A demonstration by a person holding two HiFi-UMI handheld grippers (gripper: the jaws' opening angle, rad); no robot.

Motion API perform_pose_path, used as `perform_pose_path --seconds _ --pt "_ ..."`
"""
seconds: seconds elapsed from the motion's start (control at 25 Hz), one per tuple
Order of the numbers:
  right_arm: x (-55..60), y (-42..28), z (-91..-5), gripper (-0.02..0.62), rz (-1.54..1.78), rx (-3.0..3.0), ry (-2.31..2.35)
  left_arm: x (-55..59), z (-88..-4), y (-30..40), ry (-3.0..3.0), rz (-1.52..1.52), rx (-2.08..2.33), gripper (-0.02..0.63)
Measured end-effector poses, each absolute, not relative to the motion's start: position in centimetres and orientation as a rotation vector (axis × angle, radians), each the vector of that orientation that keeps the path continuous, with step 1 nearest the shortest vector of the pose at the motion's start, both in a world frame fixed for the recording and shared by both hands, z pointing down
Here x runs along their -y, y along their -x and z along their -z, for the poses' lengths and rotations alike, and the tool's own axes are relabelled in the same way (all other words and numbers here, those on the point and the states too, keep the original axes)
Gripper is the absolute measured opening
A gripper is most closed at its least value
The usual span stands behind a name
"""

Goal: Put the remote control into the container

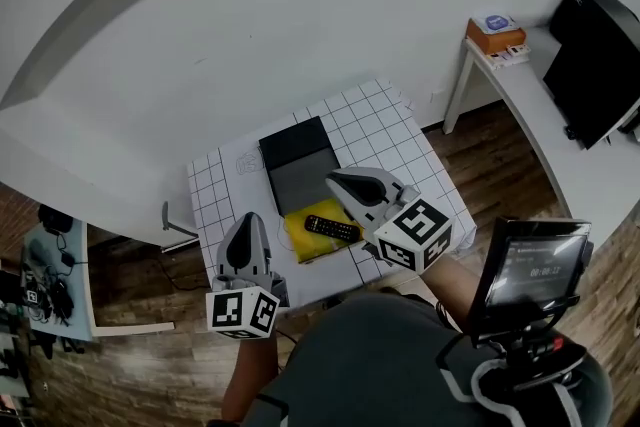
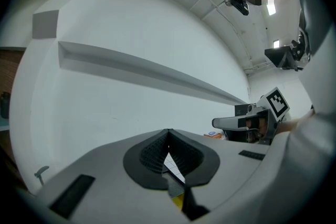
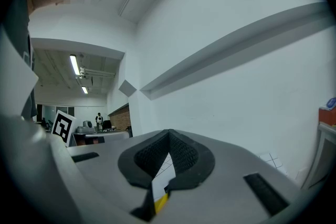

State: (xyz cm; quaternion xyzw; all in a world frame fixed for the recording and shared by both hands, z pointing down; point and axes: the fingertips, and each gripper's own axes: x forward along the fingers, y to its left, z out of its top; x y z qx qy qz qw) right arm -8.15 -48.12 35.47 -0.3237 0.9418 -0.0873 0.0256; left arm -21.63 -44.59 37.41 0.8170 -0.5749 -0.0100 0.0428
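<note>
Where remote [image 1: 332, 228] lies, container [image 1: 297, 165] edge just beyond

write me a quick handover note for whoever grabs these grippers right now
Left gripper: shut, empty, at the front left of the table, beside the yellow mat.
Right gripper: shut, empty, in the head view by the container's near right corner.
Remote control: lies on the yellow mat, just in front of the dark container, not gripped.
Done: nothing yet; the remote is outside the container.
Left: open one gripper, grasp the remote, lift it and set it inside the container. The right gripper looks closer.
</note>
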Motion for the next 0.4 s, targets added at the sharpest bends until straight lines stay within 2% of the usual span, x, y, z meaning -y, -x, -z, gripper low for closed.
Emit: perform_pose_path --seconds 0.4 --pt "48.18 8.24 -35.42 0.014 0.281 -2.908 1.0 44.7 -37.13 21.27 -2.515 0.042 1.744 0.008"
